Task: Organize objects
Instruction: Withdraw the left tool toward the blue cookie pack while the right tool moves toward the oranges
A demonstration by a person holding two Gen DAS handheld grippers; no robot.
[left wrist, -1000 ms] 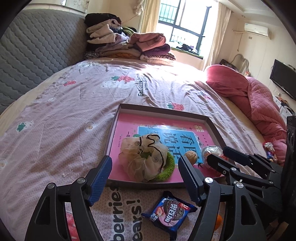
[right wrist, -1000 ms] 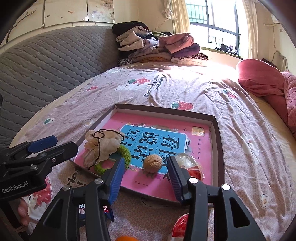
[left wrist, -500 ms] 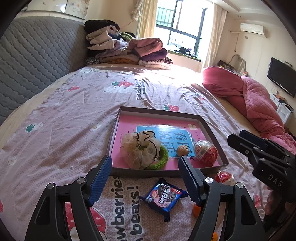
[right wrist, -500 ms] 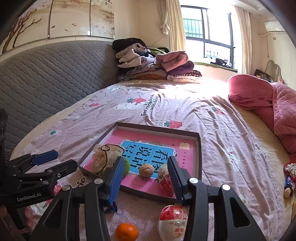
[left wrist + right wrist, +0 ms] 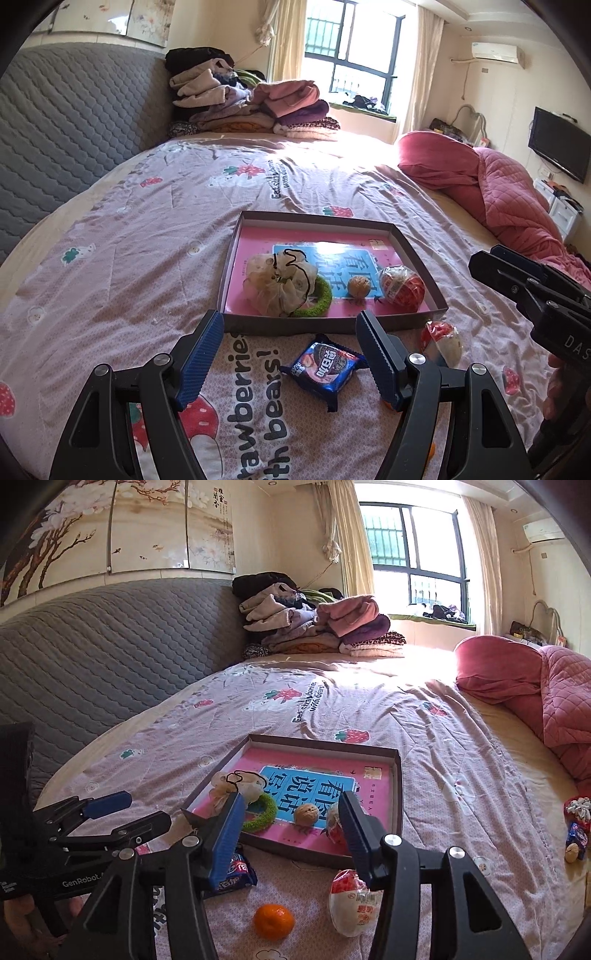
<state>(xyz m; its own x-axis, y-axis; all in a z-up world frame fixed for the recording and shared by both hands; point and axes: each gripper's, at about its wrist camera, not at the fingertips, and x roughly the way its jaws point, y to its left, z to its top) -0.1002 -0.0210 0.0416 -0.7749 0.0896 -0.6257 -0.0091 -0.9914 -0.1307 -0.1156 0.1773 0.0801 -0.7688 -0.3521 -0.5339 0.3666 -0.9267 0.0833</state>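
Nearest, the left gripper [image 5: 290,354] is held above the printed bedspread [image 5: 129,266], its jaws spread wide with nothing clasped between them. The right gripper [image 5: 291,827] is likewise seen over the bed, its jaws opening and empty. On the bedspread just beyond the fingers, a blue biscuit packet [image 5: 327,367] lies flat, with an orange mandarin [image 5: 273,921] and a red-and-white wrapped egg [image 5: 354,904] beside it, all short of the tray. Farther on, the shallow brown tray [image 5: 332,326] is set on the cover, lined with a pink and blue book [image 5: 332,243]. Inside it, near the front wall, a beige mesh pouch [image 5: 279,286] is laid over a green ring [image 5: 319,304], then a walnut [image 5: 359,286] and a second wrapped egg [image 5: 402,288] to the right. At the far end, folded clothes [image 5: 251,107] are stacked against the grey headboard [image 5: 66,122].
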